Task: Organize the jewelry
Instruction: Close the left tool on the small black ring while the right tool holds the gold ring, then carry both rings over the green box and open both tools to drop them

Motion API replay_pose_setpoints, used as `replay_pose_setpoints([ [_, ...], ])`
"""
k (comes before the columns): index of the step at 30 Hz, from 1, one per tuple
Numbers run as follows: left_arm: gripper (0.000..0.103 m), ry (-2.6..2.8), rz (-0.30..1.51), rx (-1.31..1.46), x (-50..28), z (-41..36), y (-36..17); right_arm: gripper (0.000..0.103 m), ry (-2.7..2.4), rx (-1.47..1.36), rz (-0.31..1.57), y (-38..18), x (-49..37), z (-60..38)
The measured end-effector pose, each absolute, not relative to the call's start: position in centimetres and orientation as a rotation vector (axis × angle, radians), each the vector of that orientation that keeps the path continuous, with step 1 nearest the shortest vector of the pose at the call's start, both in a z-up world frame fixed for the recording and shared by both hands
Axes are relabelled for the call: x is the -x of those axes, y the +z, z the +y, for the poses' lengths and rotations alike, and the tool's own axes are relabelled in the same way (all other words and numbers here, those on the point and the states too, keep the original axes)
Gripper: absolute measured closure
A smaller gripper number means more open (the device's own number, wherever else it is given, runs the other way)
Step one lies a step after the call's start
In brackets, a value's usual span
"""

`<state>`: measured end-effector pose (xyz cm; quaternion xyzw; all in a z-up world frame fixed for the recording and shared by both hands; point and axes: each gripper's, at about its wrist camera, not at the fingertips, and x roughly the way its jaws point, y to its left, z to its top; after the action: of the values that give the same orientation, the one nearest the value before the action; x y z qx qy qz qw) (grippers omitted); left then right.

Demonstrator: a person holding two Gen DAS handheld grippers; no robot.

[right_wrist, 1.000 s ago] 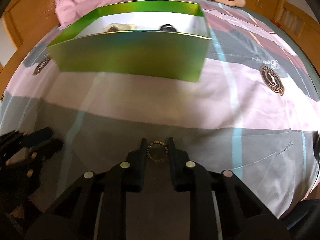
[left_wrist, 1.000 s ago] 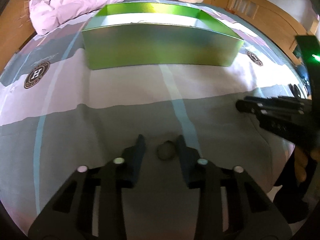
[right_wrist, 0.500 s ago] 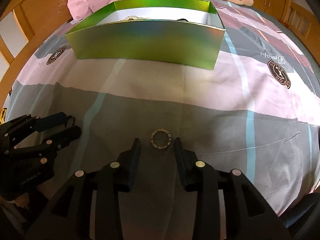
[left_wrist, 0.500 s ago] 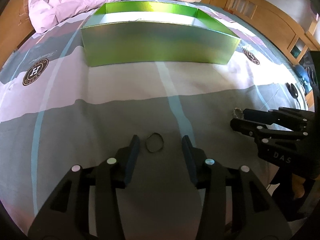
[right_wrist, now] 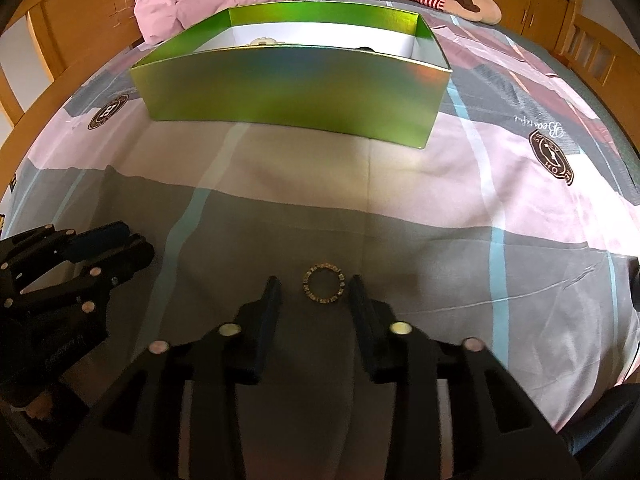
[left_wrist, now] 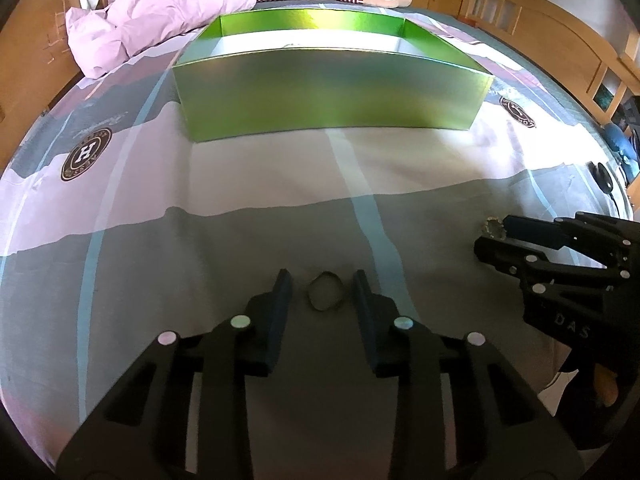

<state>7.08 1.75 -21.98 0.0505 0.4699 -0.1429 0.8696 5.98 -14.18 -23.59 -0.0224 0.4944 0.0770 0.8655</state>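
The box [right_wrist: 296, 92] at twelve o'clock had glossy, foil-like green walls with a bluish sheen and a matt white, paper-looking inside, while the bedsheet [left_wrist: 248, 188] under it was soft, matt printed cloth, lightly creased. The left gripper [left_wrist: 321, 280] and right gripper [right_wrist: 313, 285] looked like matt black plastic set with small shiny round studs; the studded ring [right_wrist: 324, 288] glinted like yellow metal with a rough beaded face, and the thin ring [left_wrist: 325, 296] was a dull, dark, smooth wire. At eleven o'clock lay crumpled pink cloth [left_wrist: 160, 12], and the bed frame [left_wrist: 560, 40] at two o'clock was smooth varnished wood
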Motion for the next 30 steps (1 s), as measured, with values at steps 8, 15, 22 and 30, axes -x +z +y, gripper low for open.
replay_pose_setpoints([
  [8,0.083,-0.289,0.974,-0.112,-7.1,1.9,-21.9,0.082,0.162,0.055,1.028,-23.4,-5.7,-14.0],
  [15,0.083,-0.251,0.966,-0.115,-7.2,2.3,-21.9,0.082,0.122,0.05,1.016,-23.3,-6.0,-14.6],
  [22,0.082,-0.236,0.964,-0.126,-7.4,2.4,-22.0,0.07,0.115,0.022,1.031,-23.4,-6.1,-15.3],
  [30,0.082,-0.236,0.964,-0.135,-7.2,2.3,-22.0,0.063,0.128,0.033,1.014,-23.7,-5.9,-14.7],
])
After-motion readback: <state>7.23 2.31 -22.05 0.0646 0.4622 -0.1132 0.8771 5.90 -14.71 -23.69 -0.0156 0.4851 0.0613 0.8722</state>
